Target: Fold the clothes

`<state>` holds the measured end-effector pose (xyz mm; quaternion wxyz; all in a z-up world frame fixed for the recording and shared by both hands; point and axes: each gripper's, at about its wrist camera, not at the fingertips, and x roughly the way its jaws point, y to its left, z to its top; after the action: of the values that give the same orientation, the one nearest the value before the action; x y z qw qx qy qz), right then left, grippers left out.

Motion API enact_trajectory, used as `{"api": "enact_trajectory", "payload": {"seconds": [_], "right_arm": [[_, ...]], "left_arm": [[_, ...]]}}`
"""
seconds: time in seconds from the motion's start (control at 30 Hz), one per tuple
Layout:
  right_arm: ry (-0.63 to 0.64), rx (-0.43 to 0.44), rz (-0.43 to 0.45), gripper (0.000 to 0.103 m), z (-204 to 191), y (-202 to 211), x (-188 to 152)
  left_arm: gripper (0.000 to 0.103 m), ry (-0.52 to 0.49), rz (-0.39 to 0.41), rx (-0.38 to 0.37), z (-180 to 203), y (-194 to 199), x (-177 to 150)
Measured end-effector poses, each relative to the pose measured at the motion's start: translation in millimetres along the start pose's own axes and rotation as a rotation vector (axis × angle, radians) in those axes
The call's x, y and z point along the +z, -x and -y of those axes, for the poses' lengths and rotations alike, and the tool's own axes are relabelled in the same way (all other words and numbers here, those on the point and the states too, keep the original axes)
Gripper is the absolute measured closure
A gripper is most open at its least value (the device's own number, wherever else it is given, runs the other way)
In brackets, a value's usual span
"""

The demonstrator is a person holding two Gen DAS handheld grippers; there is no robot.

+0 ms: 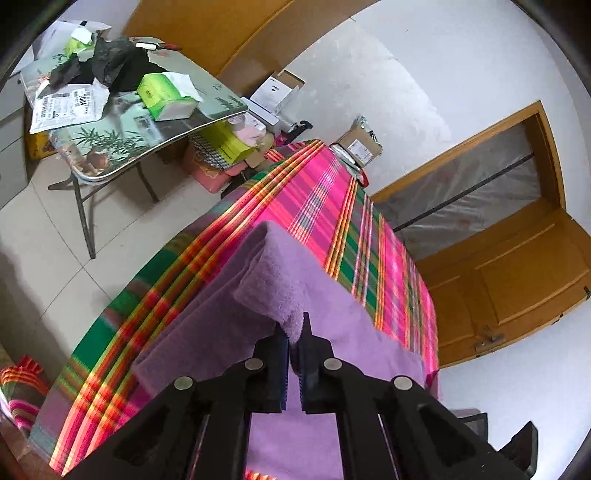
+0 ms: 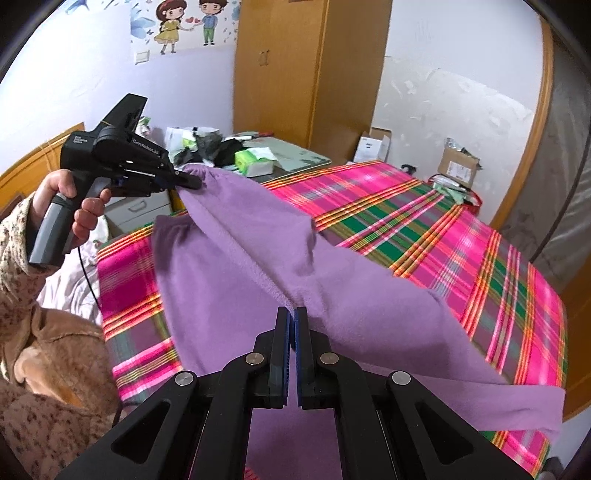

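Since both wrist cameras sit close behind their fingers, the black gripper bodies cut off the near part of the purple fleece garment (image 2: pixel 236 280), and its near hem is hidden. What kind of garment it is: cannot tell. The far right end trails past the bed's right edge, partly out of view.

Left gripper (image 2: pixel 197 182) is clamped on a bunched corner of the garment, lifted above the bed's far left corner. A hand (image 2: pixel 79 206) wraps its grip; patterned sleeve (image 2: pixel 22 236) below it. In the left wrist view the same fingers (image 1: pixel 294 332) are pinched on a thick folded edge of fleece.

Right gripper (image 2: pixel 291 314) is closed on a seam or folded edge, fingers almost touching, cloth between them.

Long axis of the garment runs between the two grippers, from the bed's far left corner toward the near side, with a raised ridge along that line. The rest drapes down to the bedspread on both sides; one flap spreads toward the right edge.

Surface: bed with pink, green and orange plaid bedspread (image 2: pixel 424 229). Room: cluttered folding table (image 1: pixel 122 136) beyond the bed with a green tissue pack (image 1: pixel 166 98), cardboard boxes (image 2: pixel 460 164) at the far edge, wooden wardrobe (image 2: pixel 295 74), wooden door (image 1: pixel 517 288), tiled floor, cartoon wall sticker (image 2: pixel 186 22).
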<state>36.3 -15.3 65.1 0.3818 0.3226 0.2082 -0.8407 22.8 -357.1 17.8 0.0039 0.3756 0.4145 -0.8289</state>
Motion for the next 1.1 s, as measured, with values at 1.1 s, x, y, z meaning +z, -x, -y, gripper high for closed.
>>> {"api": "enact_trajectory", "payload": {"seconds": [1.1], "right_arm": [[-0.034,0.132,-0.155,0.1,-30.4,-44.5,-61.9]], "left_arm": [[0.097,0.037,-0.032,0.118,-42.0,-5.5,-40.5]]}}
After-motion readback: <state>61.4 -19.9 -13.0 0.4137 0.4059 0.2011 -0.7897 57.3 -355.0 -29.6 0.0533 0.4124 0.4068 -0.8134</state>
